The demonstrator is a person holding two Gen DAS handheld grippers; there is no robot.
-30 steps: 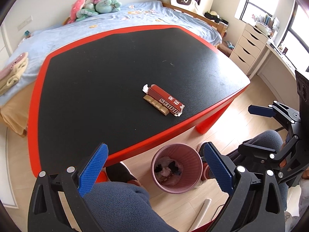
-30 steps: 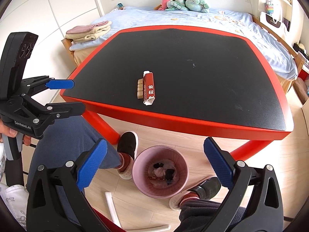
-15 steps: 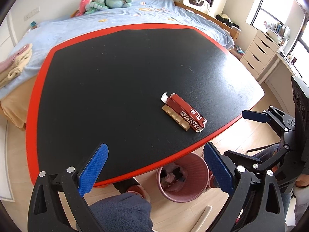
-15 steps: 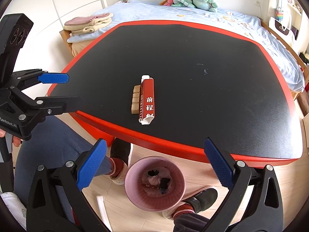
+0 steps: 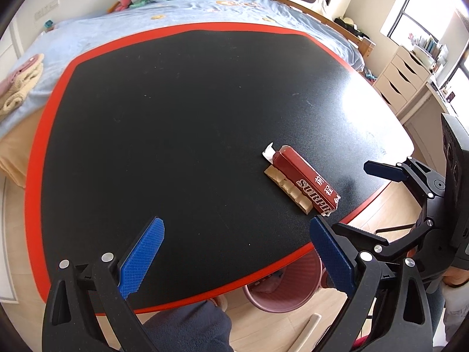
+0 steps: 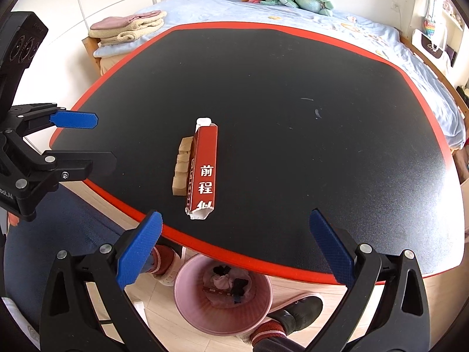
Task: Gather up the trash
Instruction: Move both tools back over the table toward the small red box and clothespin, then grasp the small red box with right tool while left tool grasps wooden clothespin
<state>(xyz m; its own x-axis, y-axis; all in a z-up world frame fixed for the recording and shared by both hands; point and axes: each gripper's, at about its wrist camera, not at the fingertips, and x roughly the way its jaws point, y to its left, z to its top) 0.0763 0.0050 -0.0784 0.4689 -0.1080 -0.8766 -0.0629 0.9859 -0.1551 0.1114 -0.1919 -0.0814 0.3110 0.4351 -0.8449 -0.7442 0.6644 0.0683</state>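
Observation:
A torn red carton (image 5: pixel 304 182) with white lettering lies flat on the black table (image 5: pixel 176 117) near its front edge, with a tan cardboard insert (image 5: pixel 288 189) beside it. It also shows in the right wrist view (image 6: pixel 203 170), with the insert (image 6: pixel 181 170) to its left. A pink bin (image 6: pixel 222 296) holding trash stands on the floor under the table edge; it also shows in the left wrist view (image 5: pixel 281 287). My left gripper (image 5: pixel 234 249) is open and empty over the table's front. My right gripper (image 6: pixel 234 246) is open and empty above the table edge, just short of the carton.
The table has a red rim (image 6: pixel 263 261). A bed (image 6: pixel 322 23) with plush toys lies behind it, and folded towels (image 6: pixel 129 28) sit at its left. White drawers (image 5: pixel 401 79) stand to the right. The person's feet (image 6: pixel 296 314) and legs are beside the bin.
Both grippers have moved up and forward over the table, closer to the carton. The bin has slid toward the bottom of both views. Both grippers stay open.

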